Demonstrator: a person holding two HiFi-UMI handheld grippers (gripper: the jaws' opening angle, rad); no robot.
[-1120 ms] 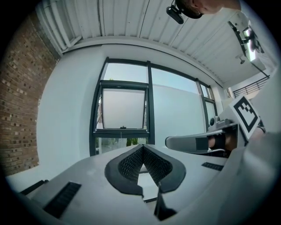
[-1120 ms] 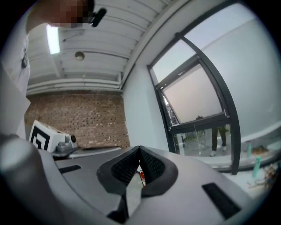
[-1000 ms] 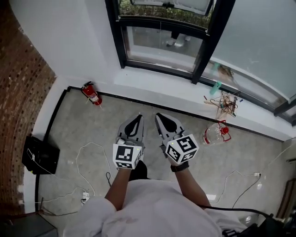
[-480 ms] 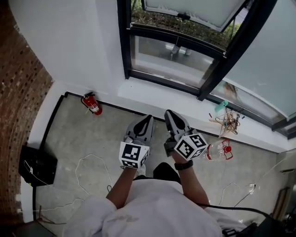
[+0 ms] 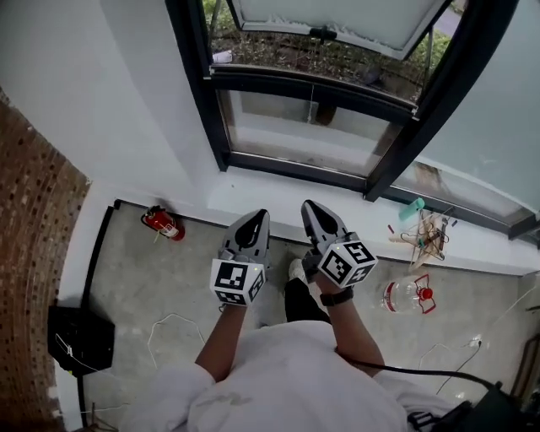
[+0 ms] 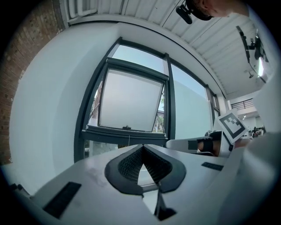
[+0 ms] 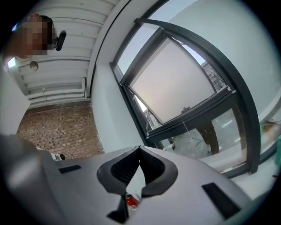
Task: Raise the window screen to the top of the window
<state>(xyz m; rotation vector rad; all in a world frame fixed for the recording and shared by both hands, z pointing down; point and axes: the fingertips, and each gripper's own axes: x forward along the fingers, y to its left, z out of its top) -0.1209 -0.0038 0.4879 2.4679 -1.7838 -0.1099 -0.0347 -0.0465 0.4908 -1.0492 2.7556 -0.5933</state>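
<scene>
**A:** Head view first: left gripper (image 5: 256, 214) and right gripper (image 5: 310, 205) are side by side in front of the person, noses aimed at the window (image 5: 199, 93).

**B:** And the tongs themselves?

**A:** Both pinched right down. In the left gripper view the ribbed pads (image 6: 130, 164) meet at the tip with nothing between them. It's the same in the right gripper view, tips together and empty. Neither one touches the frame.

**B:** Where's the window screen?

**A:** Hard call. I can't pick out any mesh. What does show is a frosted sash (image 5: 337, 12) tilted outward at the top. Below it is a dark crossbar (image 5: 314, 82), and a thin cord (image 5: 314, 99) hangs from that over the lower pane (image 5: 274, 126). All of it sits ahead of the closed tips, beyond the white sill (image 5: 278, 191).

**B:** What's around them?

**A:** A red fire extinguisher (image 5: 162, 223) lies on the concrete floor (image 5: 143, 278) to the left, close to the wall. A clear plastic bottle (image 5: 403, 296) with a red cap lies to the right. There's a tangle of sticks (image 5: 427, 236) on the ledge, and a brick wall (image 5: 34, 253) at far left with a black box (image 5: 81, 339) at its foot.
</scene>
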